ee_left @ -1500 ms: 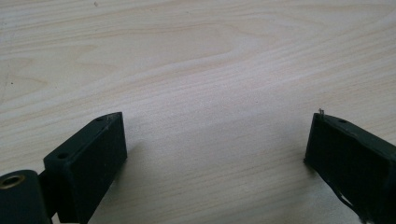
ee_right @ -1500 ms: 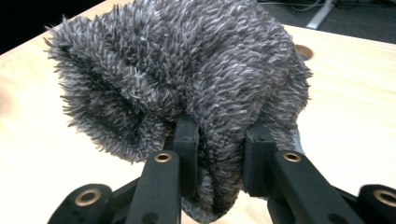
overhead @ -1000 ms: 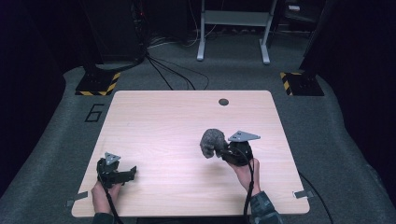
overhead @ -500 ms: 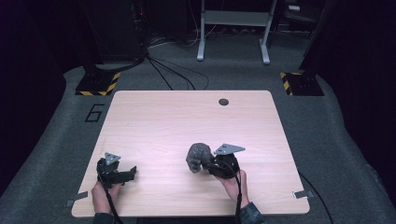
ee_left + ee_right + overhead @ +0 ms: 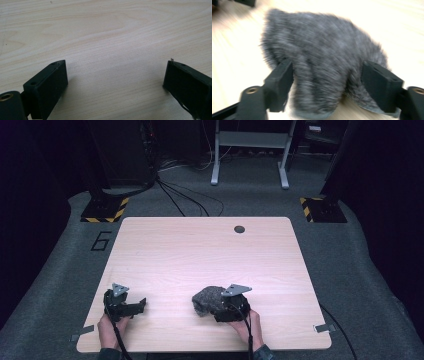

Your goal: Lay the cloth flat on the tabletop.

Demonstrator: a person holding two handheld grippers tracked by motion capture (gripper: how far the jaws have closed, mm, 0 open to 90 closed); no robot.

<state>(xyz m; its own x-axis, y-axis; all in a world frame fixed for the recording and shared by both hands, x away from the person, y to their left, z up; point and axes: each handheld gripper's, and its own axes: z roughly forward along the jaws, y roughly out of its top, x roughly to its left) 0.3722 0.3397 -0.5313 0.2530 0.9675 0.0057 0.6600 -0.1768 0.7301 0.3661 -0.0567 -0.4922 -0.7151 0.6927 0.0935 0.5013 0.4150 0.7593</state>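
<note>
The grey furry cloth (image 5: 322,62) lay on the bench (image 5: 200,250) near its front edge, between the jaws of my right gripper (image 5: 328,82), which had just been opening and stood apart around it. My left gripper (image 5: 115,82) rested wide open on bare wood.

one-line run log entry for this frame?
right gripper: jaws just opened, grey furry piece between them on table | left gripper: open, empty, resting on table
</note>
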